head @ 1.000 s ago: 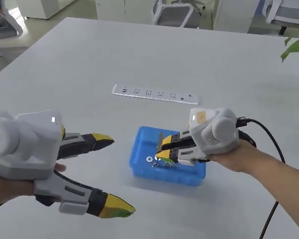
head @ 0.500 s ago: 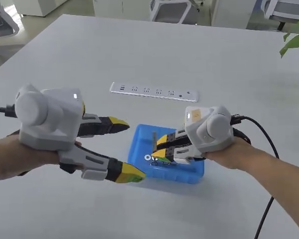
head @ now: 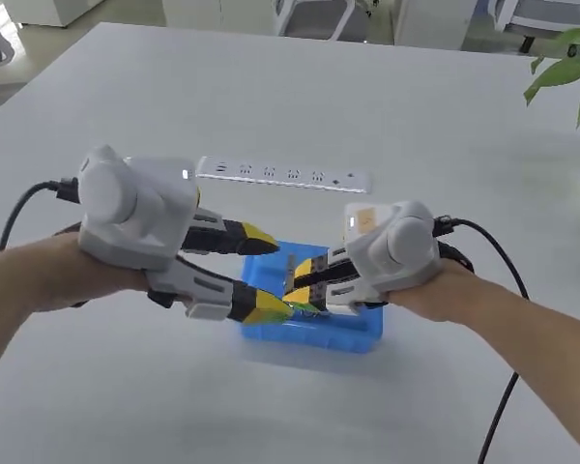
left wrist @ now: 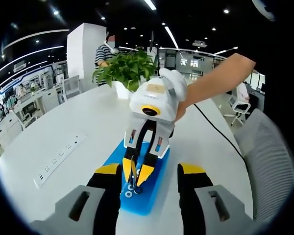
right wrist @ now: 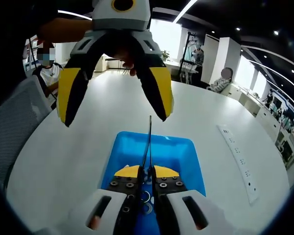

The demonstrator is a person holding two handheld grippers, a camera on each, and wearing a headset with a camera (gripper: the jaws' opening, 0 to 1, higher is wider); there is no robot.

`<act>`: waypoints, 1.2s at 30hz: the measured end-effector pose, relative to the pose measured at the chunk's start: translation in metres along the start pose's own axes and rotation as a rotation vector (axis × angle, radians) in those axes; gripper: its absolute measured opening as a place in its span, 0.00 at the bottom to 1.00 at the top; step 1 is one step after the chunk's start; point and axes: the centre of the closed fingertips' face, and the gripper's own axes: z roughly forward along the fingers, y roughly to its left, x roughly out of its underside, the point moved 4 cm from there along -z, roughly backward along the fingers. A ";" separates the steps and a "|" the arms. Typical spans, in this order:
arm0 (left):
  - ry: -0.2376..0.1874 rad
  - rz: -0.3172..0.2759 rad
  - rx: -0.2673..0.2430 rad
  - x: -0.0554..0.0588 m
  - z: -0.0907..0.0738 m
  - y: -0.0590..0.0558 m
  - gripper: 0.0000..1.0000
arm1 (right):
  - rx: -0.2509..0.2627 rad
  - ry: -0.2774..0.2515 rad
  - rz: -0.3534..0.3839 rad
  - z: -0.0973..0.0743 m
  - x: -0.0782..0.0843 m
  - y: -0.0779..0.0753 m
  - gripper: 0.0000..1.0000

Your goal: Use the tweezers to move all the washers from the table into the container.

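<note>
Washers (right wrist: 146, 199): small metal rings on the floor of the blue container (right wrist: 181, 156), at its near end, just under the right gripper (right wrist: 147, 171). That claw is pressed together on the tweezers (right wrist: 148, 142), whose thin prongs reach forward over the middle of the container floor. Left gripper (right wrist: 115, 105) faces in from above, jaws spread wide, yellow tips over the container's far edge. Power strip (right wrist: 237, 161) on the table (right wrist: 54, 161), off the container's right side.

Left gripper view: own jaws (left wrist: 149, 169) spread, one on each side of the container's (left wrist: 154, 193) near end. Right gripper (left wrist: 135, 175) points down into it, yellow tips close together with the tweezers between them. Washers (left wrist: 129, 192) sit on the blue floor just below those tips. A potted plant (left wrist: 125, 68) stands toward the far edge of the table.

Head view: container (head: 319, 336) in the middle of the table (head: 416, 126), power strip (head: 280, 174) beyond its far edge. Left gripper (head: 271, 275) open, lower jaw over the container's left edge; right gripper (head: 304, 290) closed above its floor. Washers too hidden here to pick out.
</note>
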 end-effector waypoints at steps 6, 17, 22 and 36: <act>0.018 0.026 0.015 0.000 0.006 0.007 0.34 | -0.003 0.003 -0.007 0.000 0.000 0.000 0.09; 0.048 0.100 0.023 -0.004 0.015 0.017 0.15 | -0.011 0.011 -0.025 -0.001 0.001 0.001 0.09; 0.061 0.110 0.035 -0.003 0.018 0.018 0.08 | -0.011 0.015 -0.028 -0.001 0.000 0.001 0.09; 0.076 0.145 0.048 -0.004 0.018 0.020 0.06 | -0.013 0.036 -0.036 0.000 0.000 0.001 0.11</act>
